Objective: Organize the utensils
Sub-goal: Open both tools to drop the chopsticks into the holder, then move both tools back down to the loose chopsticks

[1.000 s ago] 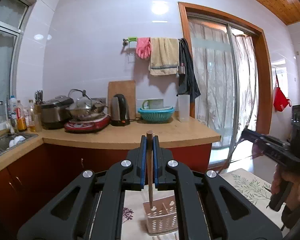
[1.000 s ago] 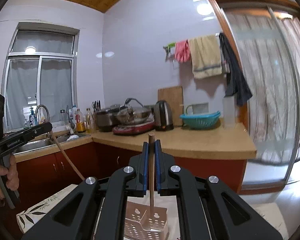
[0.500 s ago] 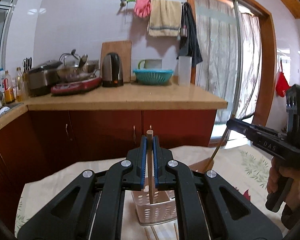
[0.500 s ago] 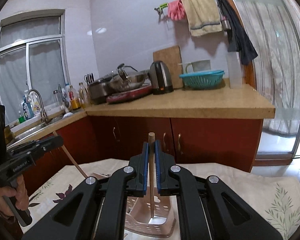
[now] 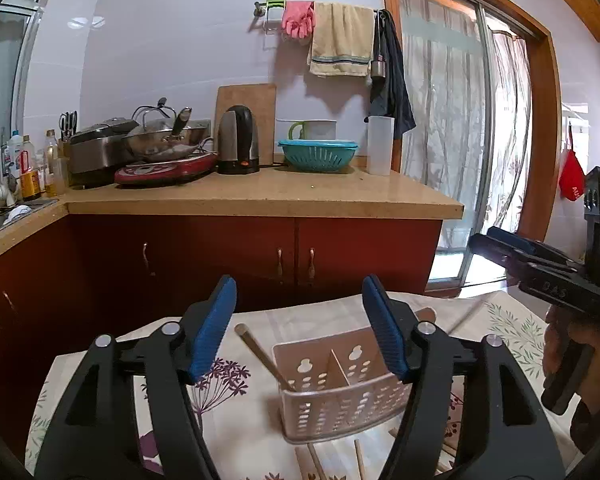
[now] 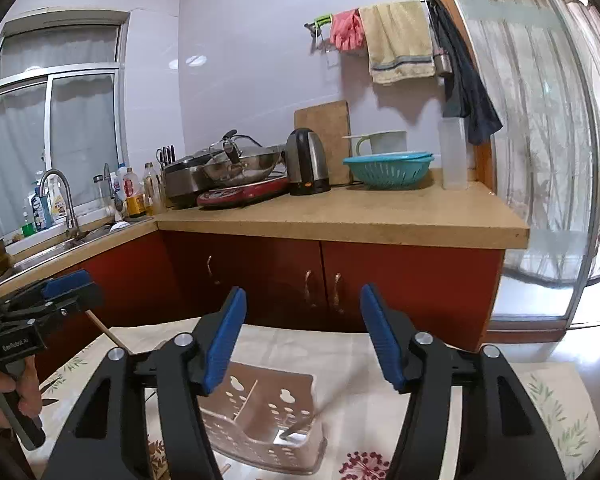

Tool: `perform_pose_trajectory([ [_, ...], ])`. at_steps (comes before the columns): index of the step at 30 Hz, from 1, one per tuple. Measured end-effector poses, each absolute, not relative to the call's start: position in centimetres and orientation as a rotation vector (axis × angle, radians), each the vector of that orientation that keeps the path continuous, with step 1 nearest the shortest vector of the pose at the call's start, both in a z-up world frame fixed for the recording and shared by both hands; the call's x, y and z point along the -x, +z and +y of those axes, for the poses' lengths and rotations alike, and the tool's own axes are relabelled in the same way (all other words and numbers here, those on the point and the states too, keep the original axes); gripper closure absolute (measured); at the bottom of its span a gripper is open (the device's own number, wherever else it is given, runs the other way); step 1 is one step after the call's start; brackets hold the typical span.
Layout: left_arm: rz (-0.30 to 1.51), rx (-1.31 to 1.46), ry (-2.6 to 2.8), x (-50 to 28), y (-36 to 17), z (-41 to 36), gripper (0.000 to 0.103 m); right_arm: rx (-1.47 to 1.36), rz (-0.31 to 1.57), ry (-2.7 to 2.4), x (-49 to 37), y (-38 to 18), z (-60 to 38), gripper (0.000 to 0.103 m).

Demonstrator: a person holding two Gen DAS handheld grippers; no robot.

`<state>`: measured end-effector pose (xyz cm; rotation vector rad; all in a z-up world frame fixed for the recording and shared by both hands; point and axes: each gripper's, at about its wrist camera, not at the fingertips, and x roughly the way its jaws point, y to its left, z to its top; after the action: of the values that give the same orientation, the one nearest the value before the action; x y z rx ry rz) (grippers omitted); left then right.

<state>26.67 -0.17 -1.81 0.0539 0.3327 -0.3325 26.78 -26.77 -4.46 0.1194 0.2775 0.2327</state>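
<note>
A pale perforated utensil basket (image 5: 340, 392) with two compartments stands on the floral tablecloth (image 5: 228, 408); it also shows in the right wrist view (image 6: 260, 428). My left gripper (image 5: 300, 328) is open above it. A wooden chopstick (image 5: 260, 354) leans in the basket's left compartment. My right gripper (image 6: 302, 336) is open above the basket; a blurred chopstick (image 6: 320, 408) leans in its right compartment. Loose chopsticks (image 5: 358, 460) lie on the cloth in front of the basket.
Behind the table runs a wooden counter (image 5: 260, 196) over red cabinets, with a kettle (image 5: 238, 140), a teal colander (image 5: 318, 154) and a wok. A sink (image 6: 60, 240) is at the left. A glass door (image 5: 452, 140) is at the right.
Both grippers opened and let go of their chopsticks, which dropped into the basket and now lean there. Both views tilted slightly.
</note>
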Motion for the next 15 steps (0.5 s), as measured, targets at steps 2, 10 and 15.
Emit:
perform_pose_trajectory([
  [2, 0.329, -0.052, -0.327, -25.9, -1.7, 0.1, 0.036, -0.099, 0.267, 0.218, -25.9, -4.3, -26.9, 0.040],
  [10, 0.324, -0.093, -0.301, -21.4, -2.3, 0.2, 0.036, -0.085, 0.259, 0.205, -21.4, -4.6, -27.6, 0.039],
  [15, 0.363, -0.079, -0.285, -18.7, -4.0, 0.6, 0.036, -0.094, 0.286, 0.224, -18.1, -6.6, -27.3, 0.039],
])
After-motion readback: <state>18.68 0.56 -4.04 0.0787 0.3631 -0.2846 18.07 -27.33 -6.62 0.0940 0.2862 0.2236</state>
